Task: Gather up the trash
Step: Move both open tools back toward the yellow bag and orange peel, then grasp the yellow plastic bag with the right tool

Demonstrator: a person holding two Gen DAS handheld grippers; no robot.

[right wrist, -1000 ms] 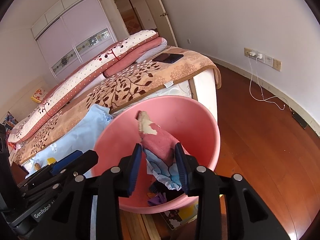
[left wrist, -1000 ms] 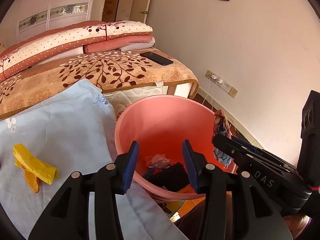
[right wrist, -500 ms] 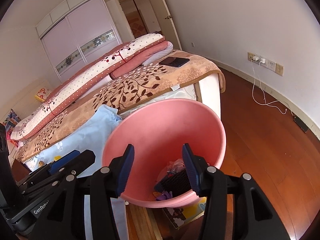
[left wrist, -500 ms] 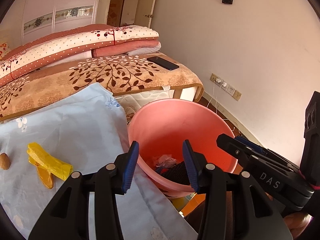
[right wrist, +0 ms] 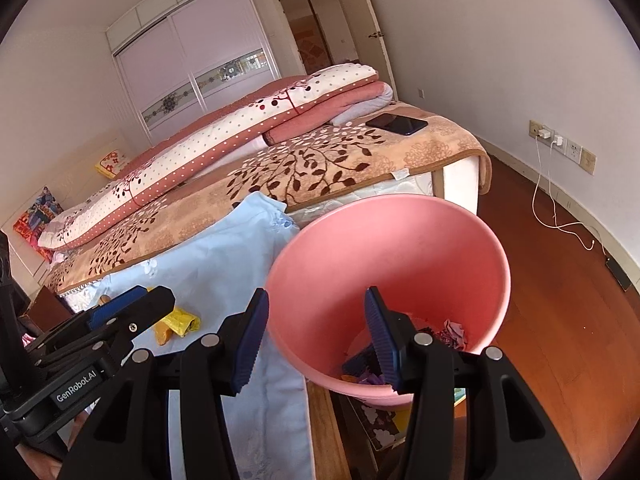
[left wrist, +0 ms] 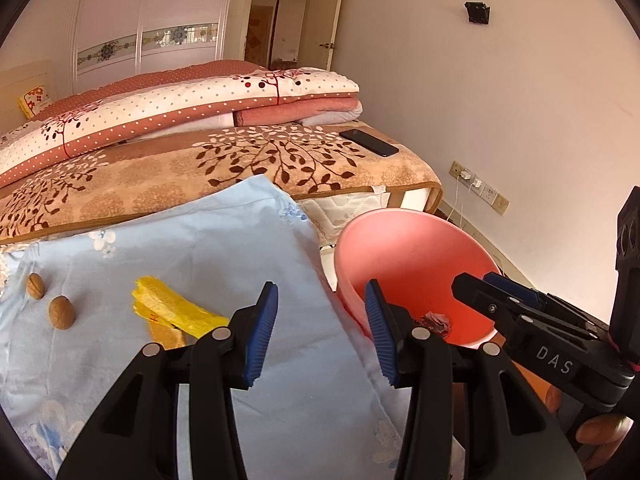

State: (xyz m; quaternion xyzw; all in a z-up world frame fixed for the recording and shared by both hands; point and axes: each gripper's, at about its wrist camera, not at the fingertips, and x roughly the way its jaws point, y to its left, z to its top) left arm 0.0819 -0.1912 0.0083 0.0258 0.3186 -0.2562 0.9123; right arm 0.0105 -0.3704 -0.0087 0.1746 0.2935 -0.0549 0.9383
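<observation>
We drop the wrapper into the bin, so both hand-held grippers, left and right, are open, empty, swinging toward the yellow scrap on the cloth.

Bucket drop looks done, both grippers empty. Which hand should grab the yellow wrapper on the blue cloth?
Left, probably. The left gripper is open and empty just beside the yellow wrapper, while the right gripper hangs at the pink bucket, farther away.
</observation>
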